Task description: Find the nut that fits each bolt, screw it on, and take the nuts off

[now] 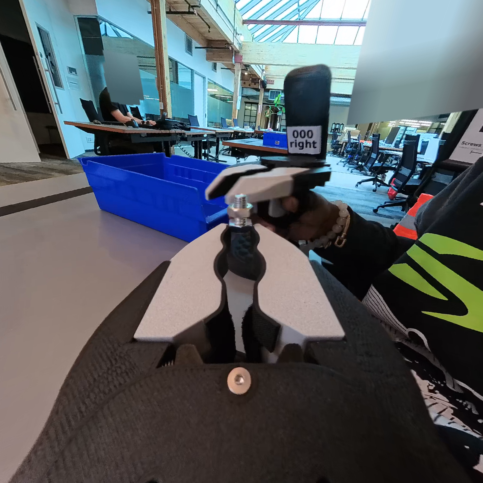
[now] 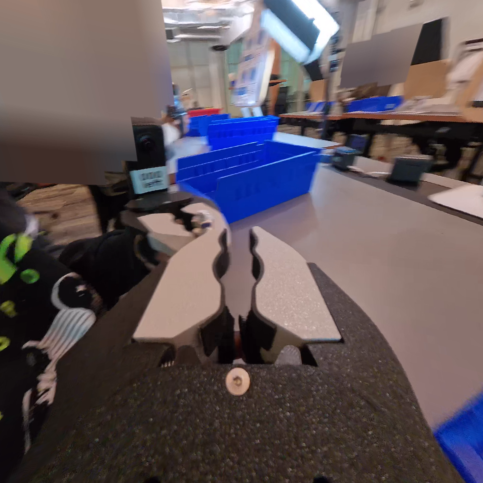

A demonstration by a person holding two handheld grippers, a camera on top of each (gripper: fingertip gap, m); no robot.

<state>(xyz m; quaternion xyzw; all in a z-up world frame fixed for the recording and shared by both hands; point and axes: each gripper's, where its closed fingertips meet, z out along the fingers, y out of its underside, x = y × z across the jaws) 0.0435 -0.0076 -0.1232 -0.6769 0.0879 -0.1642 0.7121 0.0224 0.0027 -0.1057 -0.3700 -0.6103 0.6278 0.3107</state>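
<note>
A silver bolt [image 1: 239,223] carrying a nut [image 1: 240,208] is clamped upright by the left hand-held gripper [image 1: 239,230] above the counter [image 1: 65,261]; the right hand-held gripper [image 2: 239,235] is held narrow, with nothing between its fingers, near the blue bin [image 2: 261,177]

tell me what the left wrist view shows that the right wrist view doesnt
Only the left wrist view shows the bolt clearly: it stands up from the left gripper, which is closed on its head, a nut partway along the thread, the right gripper just above.

Only the right wrist view shows the right gripper's fingers from behind, parted, nothing between them, plus small dark boxes on the table's far edge.

Both show the blue bin and grey table.
</note>
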